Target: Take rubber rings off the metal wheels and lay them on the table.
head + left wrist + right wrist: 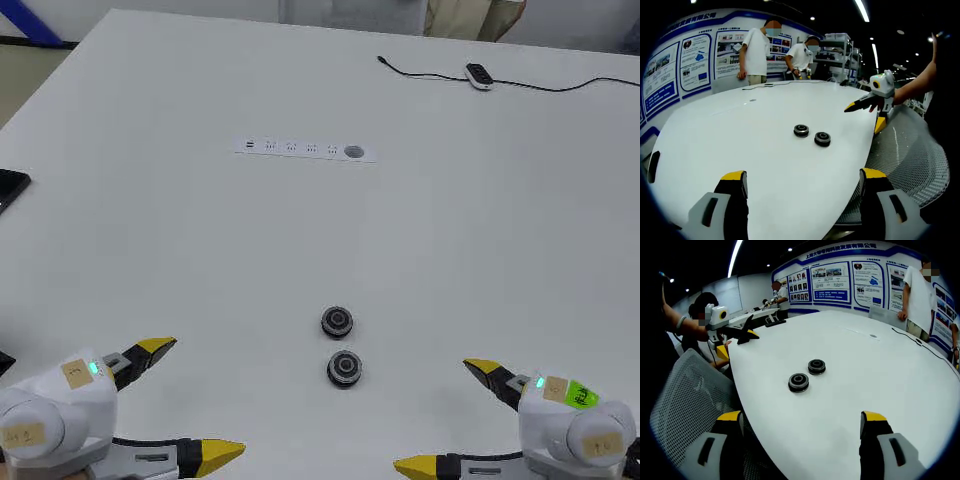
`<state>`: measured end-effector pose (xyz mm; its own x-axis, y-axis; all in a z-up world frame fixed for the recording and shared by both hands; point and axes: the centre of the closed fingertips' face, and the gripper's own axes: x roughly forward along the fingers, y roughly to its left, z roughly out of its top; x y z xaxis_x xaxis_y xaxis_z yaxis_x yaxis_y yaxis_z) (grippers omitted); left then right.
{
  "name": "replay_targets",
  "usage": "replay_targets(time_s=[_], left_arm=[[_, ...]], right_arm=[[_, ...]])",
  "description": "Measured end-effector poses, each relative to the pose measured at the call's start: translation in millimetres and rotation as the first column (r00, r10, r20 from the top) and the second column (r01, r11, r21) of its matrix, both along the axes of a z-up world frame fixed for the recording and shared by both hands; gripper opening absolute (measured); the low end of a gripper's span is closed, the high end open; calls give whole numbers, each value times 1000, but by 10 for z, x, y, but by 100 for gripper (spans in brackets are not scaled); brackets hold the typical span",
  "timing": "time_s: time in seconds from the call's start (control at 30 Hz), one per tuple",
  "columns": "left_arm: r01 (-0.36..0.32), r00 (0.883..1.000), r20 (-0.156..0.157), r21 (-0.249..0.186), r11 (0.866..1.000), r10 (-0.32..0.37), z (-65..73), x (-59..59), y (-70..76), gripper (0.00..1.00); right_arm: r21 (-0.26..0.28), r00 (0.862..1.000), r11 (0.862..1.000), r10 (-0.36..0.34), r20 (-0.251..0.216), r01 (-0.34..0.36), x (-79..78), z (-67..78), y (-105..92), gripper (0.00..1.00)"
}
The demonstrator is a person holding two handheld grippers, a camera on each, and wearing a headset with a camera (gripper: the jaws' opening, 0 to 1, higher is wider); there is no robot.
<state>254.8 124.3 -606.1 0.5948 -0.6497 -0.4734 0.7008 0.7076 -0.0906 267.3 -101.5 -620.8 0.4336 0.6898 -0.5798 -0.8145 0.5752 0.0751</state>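
Jaws spread wide on left gripper (200, 398) and right gripper (435, 415), nothing held, both poised low over near edge of surface (300, 230). Between and just beyond them, two metal wheels lying flat: near wheel (344, 367) and far wheel (337, 322), close together but apart. Dark rubber rings (790, 384) apparently still seated round paler hubs (799, 380); none seen loose. Judged not begun: both rings left to strip and lay down. Small round discs, black rims; top white, smooth, matte.
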Motion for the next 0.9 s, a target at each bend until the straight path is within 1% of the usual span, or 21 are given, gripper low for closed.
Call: replay_targets(time_s=[0.13,0.2,0.27,0.4,0.47,0.57,0.9], left_arm=[[4,1000,-1,4,1000,-4,-9,18,-4,92],[7,1000,-7,5,1000,-7,-20,26,-9,90],[14,1000,-8,16,1000,-13,-30,31,-17,88],[18,1000,-16,19,1000,-18,-41,42,-31,83],[23,1000,-14,22,999,-23,-41,49,-43,81],[32,999,-20,27,999,-31,-49,54,-60,77],[70,997,-24,36,997,-69,-18,88,-185,63]], right_arm=[[6,1000,1000,3,-3,-3,1,4,45,98],[10,1000,1000,5,-4,-4,8,8,69,97],[14,1000,1000,6,-7,-6,14,7,88,97],[18,1000,1000,9,-12,-9,19,1,122,97],[19,1000,1000,11,-19,-10,20,-10,130,96],[22,1000,1000,11,-25,-10,17,-16,142,96],[37,999,999,11,-42,-10,8,-45,189,95]])
